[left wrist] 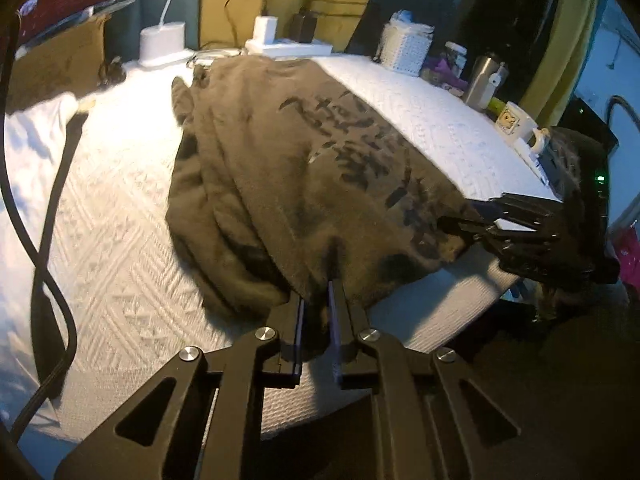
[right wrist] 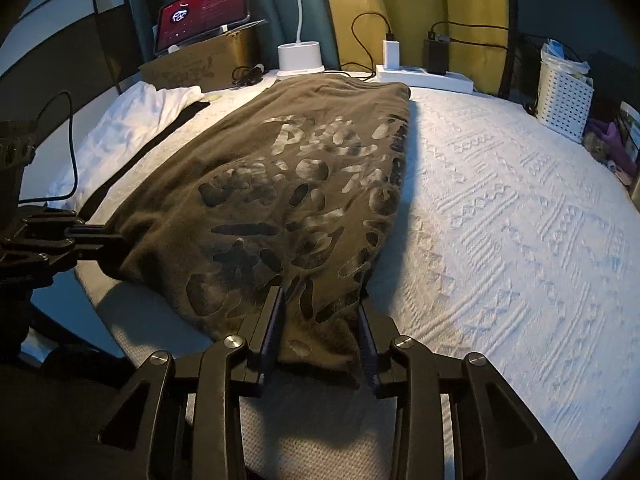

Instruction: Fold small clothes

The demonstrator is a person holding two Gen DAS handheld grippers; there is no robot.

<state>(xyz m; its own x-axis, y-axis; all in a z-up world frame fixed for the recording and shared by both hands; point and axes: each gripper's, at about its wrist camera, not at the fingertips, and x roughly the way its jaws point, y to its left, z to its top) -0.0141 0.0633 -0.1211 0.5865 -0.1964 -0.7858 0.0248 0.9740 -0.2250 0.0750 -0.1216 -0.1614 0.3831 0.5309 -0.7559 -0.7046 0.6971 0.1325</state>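
Both tilted down, left gripper (left wrist: 320,300) and right gripper (right wrist: 322,320) pinch the shirt (right wrist: 280,200) hem

Print on the brown shirt (right wrist: 280,184) is not legible.

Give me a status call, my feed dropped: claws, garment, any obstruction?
Left claw shut on near hem of the brown printed shirt. Right claw straddling the near right corner, grip unclear. Shirt folded lengthwise on white textured cover. Nothing blocking.
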